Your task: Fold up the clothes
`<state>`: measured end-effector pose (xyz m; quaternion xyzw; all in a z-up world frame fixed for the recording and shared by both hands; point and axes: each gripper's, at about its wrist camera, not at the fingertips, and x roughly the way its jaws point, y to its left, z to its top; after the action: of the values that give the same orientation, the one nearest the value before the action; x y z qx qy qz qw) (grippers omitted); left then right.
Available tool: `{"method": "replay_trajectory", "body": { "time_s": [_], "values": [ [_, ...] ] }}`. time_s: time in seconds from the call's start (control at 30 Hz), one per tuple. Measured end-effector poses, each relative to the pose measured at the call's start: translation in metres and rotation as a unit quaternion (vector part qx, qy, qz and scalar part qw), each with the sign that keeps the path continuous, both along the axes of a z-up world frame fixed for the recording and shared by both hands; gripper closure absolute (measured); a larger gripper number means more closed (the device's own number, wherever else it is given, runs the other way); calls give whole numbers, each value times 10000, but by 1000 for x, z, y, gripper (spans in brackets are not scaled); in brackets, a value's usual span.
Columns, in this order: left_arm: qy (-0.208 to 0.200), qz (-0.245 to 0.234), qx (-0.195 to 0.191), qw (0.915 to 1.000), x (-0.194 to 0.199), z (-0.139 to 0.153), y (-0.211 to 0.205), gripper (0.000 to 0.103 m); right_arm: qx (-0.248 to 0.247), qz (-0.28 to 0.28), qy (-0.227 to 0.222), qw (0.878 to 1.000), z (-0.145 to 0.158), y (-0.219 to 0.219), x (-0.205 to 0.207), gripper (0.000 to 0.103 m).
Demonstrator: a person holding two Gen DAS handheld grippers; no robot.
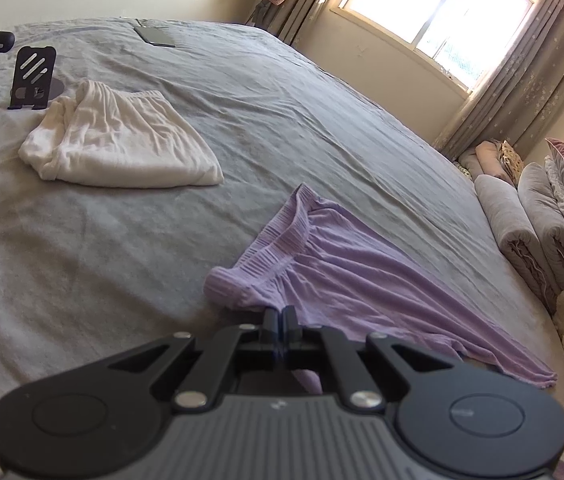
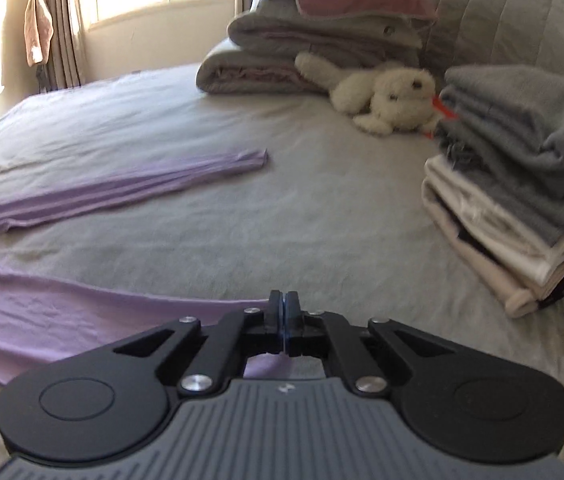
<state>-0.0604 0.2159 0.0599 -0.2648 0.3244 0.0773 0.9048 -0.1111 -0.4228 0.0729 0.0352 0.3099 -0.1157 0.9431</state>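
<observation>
Left gripper (image 1: pixel 280 312) pinches lilac trousers (image 1: pixel 345 280) (waistband edge) on bed (image 1: pixel 82 260).

Open grey bed (image 2: pixel 321 216) ahead; folded stack (image 2: pixel 521 168), plush toy (image 2: pixel 385 96) crowd right edge, slightly blurred.

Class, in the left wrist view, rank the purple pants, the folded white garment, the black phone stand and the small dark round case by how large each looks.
1. purple pants, though nearest the camera
2. folded white garment
3. black phone stand
4. small dark round case
</observation>
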Motion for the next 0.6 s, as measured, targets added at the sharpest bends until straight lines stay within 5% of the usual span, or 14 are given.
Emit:
{"method": "replay_trajectory", "body": {
  "time_s": [0.1,0.3,0.4,0.53,0.6],
  "values": [
    [14,6,32,10000,1,0,-2,101,-255,46,36,9997,3,6,12,103],
    [16,-13,196,9998,2,0,-8,101,-494,-40,928,9945,-41,-4,70,103],
    [23,-15,141,9999,1,-1,-6,101,-425,-297,828,9952,-41,-6,62,102],
    [16,10,41,10000,1,-1,-3,101,-97,-659,558,9962,-23,-9,26,63],
    [7,12,9,10000,1,-1,-3,101,486,-643,503,9955,-19,-15,5,61]
  ]
}}
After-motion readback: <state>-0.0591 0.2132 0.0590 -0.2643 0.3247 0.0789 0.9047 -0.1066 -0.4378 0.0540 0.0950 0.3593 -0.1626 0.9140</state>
